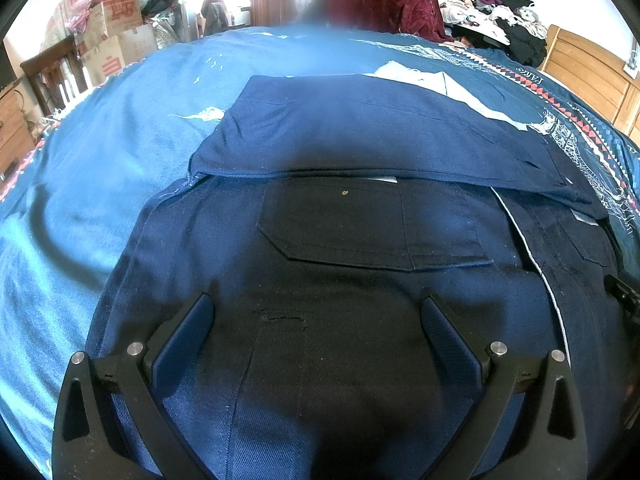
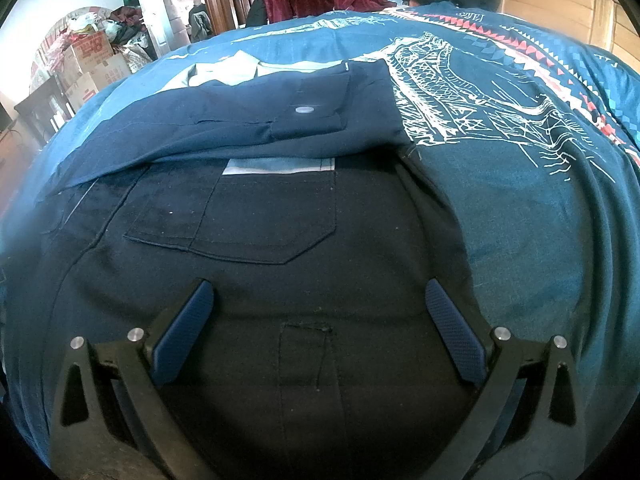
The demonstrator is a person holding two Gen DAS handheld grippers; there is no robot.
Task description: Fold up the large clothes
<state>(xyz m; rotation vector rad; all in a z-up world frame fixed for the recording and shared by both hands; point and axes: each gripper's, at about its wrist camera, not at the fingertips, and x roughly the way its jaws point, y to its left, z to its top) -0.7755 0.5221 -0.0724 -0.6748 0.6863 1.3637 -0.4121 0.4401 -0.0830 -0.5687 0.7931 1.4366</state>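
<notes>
**Left wrist view and right wrist view: both grippers hanging wide open over a navy garment on the bed**

The left wrist view is showing the left gripper (image 1: 318,312) hovering low over a dark navy garment (image 1: 360,240) that is lying flat on a blue bedspread (image 1: 100,140). Its jaws are standing well apart, with nothing between the blue pads (image 1: 184,348) but the cloth below. A chest pocket (image 1: 372,224) is sitting just ahead of the fingertips, and a folded sleeve (image 1: 360,128) is lying across the garment's far part, from side to side. A small tear or slit is showing in the fabric between the fingers. At the right edge of this view a bit of black hardware is peeking in; what it is cannot be told.

The right wrist view is showing the right gripper (image 2: 320,298) poised over the same garment (image 2: 260,300), jaws likewise spread wide and gripping nothing. Another pocket (image 2: 240,216) is lying ahead of it, and the folded sleeve (image 2: 240,128) is ending in a cuff with a pale button (image 2: 303,110). The bedspread (image 2: 520,200) is carrying a white line drawing and a red triangle border to the right.

Beyond the bed, a dark red cloth (image 1: 384,0) is draping over something, cardboard boxes (image 1: 116,28) are stacking up at the left, and a heap of clothes (image 1: 488,0) is piling at the right.
</notes>
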